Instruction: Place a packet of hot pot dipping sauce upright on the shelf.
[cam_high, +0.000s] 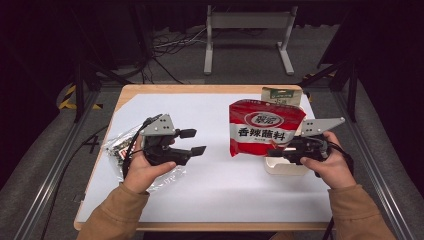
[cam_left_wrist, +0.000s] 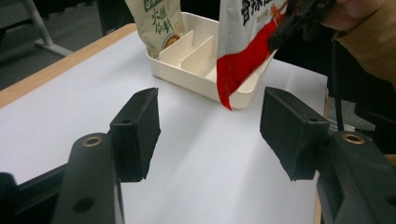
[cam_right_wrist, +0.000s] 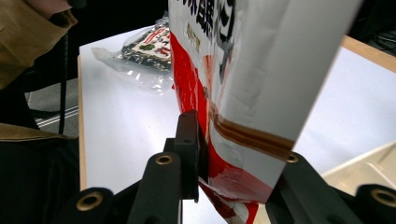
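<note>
the right gripper clamped the red-and-white soft plastic seasoning pouch near its lower edge, above the cream divided tray. the pouch looked light and floppy, best pinched at a seam. the left gripper stood open, empty.

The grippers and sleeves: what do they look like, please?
Both grippers, left and right, are black with two blocky jaws and brass-coloured rivets near the jaws. Each carries a grey three-cornered plate on top, dotted with small holes. A black cable trails from each. The sleeves are tan-brown.

A red-and-white seasoning pouch with bold Chinese lettering is hanging upright, pinched at its lower edge. Its bottom is hovering above the near end of a cream divided tray.
</note>
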